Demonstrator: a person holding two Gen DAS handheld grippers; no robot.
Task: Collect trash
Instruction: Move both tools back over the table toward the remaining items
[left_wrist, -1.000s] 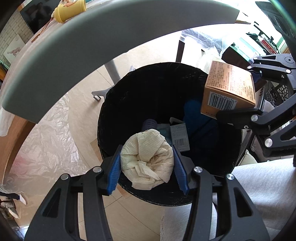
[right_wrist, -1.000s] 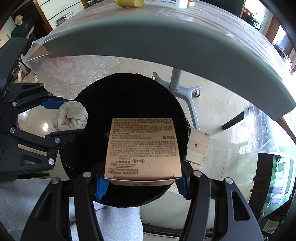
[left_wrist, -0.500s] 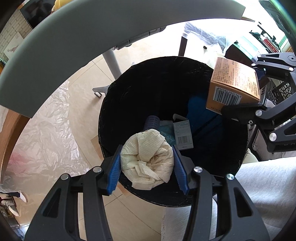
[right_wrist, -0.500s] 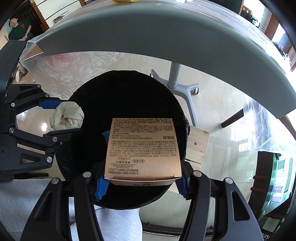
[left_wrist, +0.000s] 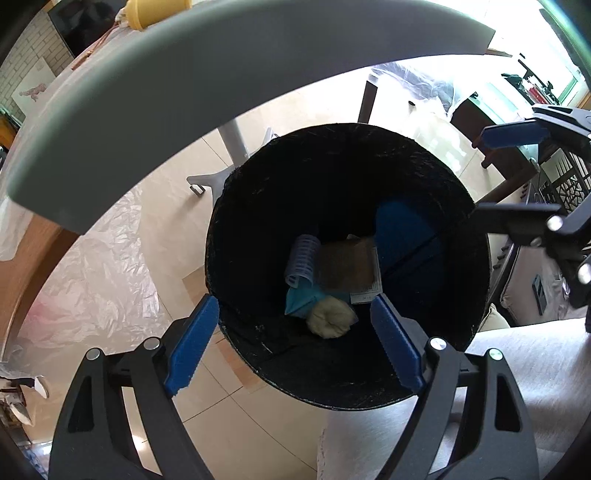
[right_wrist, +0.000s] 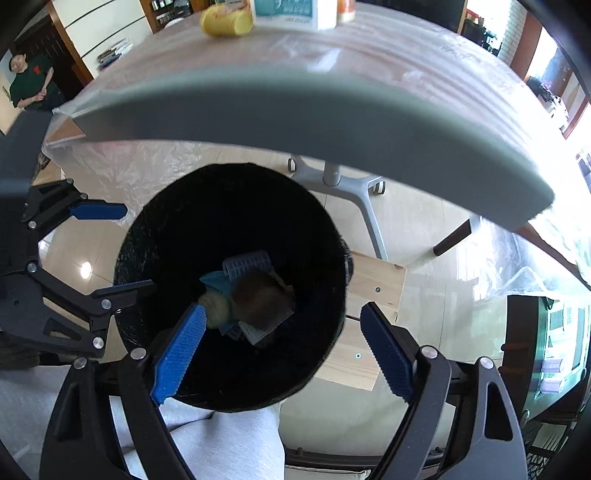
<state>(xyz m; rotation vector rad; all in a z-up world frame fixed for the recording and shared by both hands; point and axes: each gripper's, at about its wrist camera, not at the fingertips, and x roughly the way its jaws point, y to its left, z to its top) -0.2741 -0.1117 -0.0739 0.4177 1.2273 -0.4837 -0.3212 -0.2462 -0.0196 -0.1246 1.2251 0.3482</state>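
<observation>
The black trash bin (left_wrist: 229, 206) (right_wrist: 147, 229) stands on the floor below both grippers. On its bottom lie a crumpled paper ball (left_wrist: 330, 318) (right_wrist: 218, 308) and a brown carton (left_wrist: 349, 266) (right_wrist: 262, 301), beside a lilac hair roller (left_wrist: 303, 258) (right_wrist: 245, 264) and a teal packet (left_wrist: 297, 301). My left gripper (left_wrist: 293, 301) (right_wrist: 136, 247) hangs over the bin's near rim, jaws opening, nothing between them. My right gripper (right_wrist: 283, 309) (left_wrist: 471, 179) hangs over the other side, jaws also opening and empty.
A grey table edge (left_wrist: 184, 92) (right_wrist: 295, 110) arches above the bin, with its metal leg base (right_wrist: 332, 177) behind. A wooden block (right_wrist: 373, 295) touches the bin's right side. Plastic sheeting (left_wrist: 92, 277) covers the floor. A person's grey-clad leg (right_wrist: 221, 443) is close below.
Both grippers have opened. The paper ball left the left gripper and the carton left the right one, and both now lie in the bin.
</observation>
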